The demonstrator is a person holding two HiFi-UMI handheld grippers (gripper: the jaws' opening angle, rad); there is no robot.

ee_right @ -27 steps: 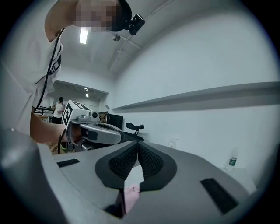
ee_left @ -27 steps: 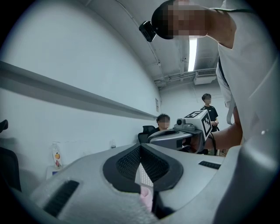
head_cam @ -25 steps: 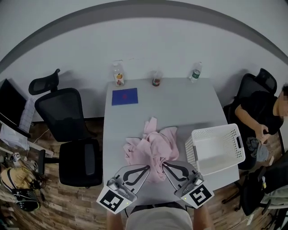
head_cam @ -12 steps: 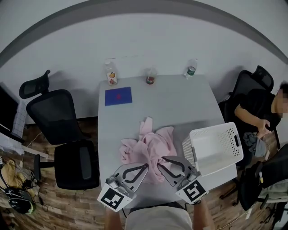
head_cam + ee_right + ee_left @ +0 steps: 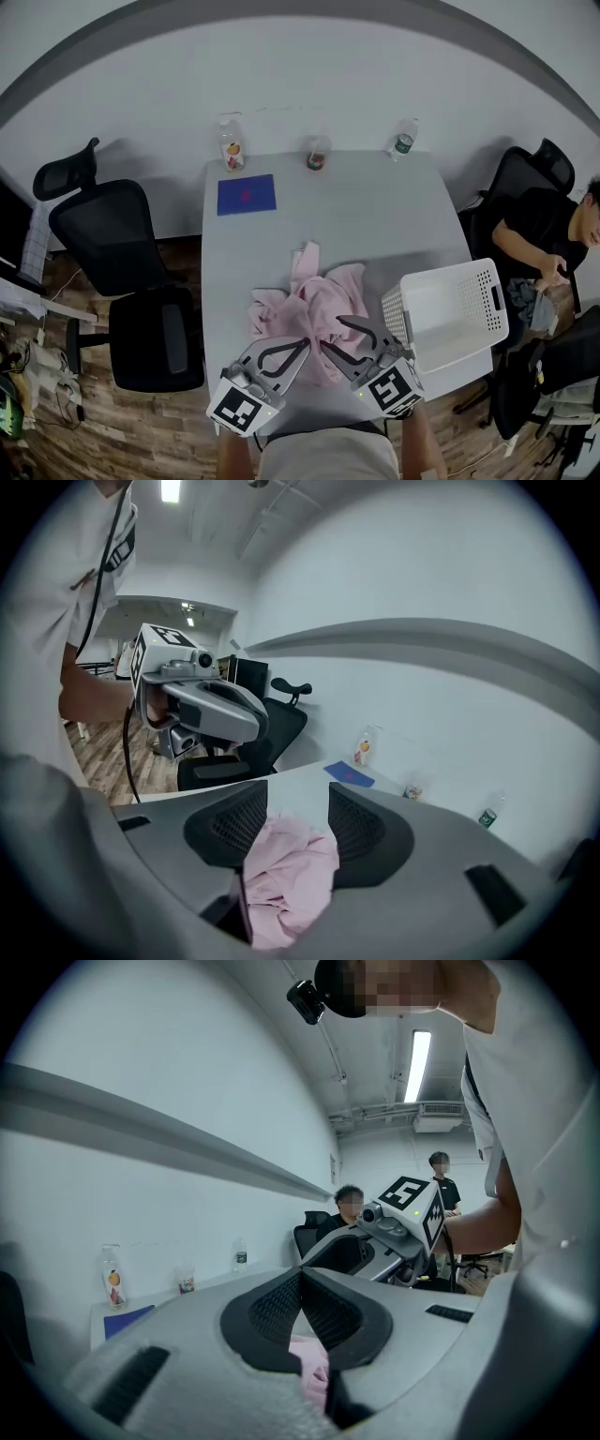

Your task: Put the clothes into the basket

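A crumpled pink garment [image 5: 309, 305] lies on the grey table [image 5: 356, 220], near its front edge. The white slotted basket [image 5: 450, 314] stands tilted at the table's front right corner, with nothing visible inside. My left gripper [image 5: 305, 345] points at the garment's near edge. Its jaws meet at the tips [image 5: 300, 1279], and pink cloth [image 5: 314, 1363] shows through the gap under them. My right gripper [image 5: 333, 335] is over the garment's near right part. Its jaws are opening [image 5: 298, 803], with pink cloth [image 5: 286, 864] bunched between and below the pads, which do not press on it.
A blue mat [image 5: 247, 195], two bottles [image 5: 230, 150] [image 5: 405, 139] and a cup [image 5: 317, 155] stand along the table's far edge. Black office chairs [image 5: 141, 281] are on the left. A person [image 5: 553, 244] sits on a chair to the right of the basket.
The right gripper's jaws, shut a second ago, have parted over the pink cloth. Both grippers have stayed at the garment's near edge.
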